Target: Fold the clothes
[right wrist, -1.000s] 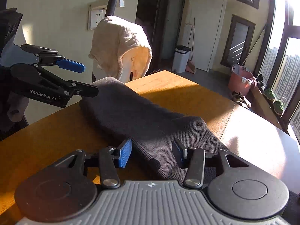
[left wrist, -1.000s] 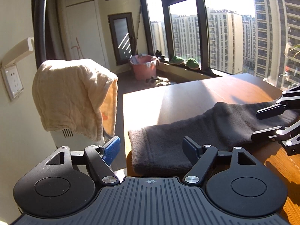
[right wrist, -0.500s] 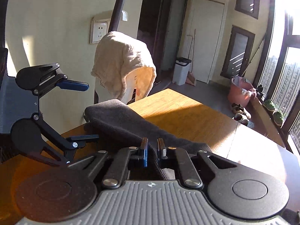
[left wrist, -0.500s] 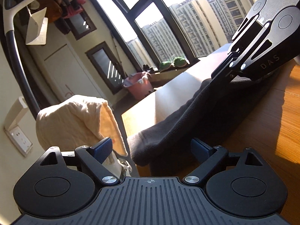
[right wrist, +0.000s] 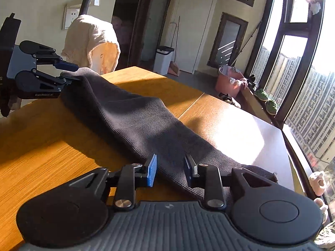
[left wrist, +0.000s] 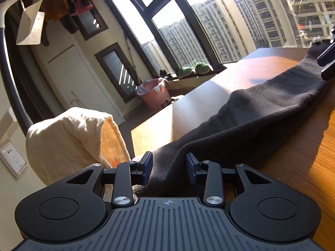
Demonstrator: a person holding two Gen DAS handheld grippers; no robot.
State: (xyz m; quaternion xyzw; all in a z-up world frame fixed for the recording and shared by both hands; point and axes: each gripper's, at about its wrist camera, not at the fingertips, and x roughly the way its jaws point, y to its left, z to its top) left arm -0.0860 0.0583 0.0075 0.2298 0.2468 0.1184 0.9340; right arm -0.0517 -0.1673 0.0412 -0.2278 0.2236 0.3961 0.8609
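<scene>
Both grippers have shifted since a second ago. Left gripper (left wrist: 169,165) is closing on the raised end of the dark knit garment (right wrist: 134,117) near the wooden table (right wrist: 41,129) edge. Right gripper (right wrist: 170,169) is opening, straddling the other end, pads apart from fabric. Bare tabletop surrounds the garment.

- The left gripper (left wrist: 169,167) is closing its jaws on the near end of the dark garment (left wrist: 261,113).
- The garment stretches across the wooden table (left wrist: 303,167).
- A cream towel (left wrist: 69,144) hangs left.
</scene>
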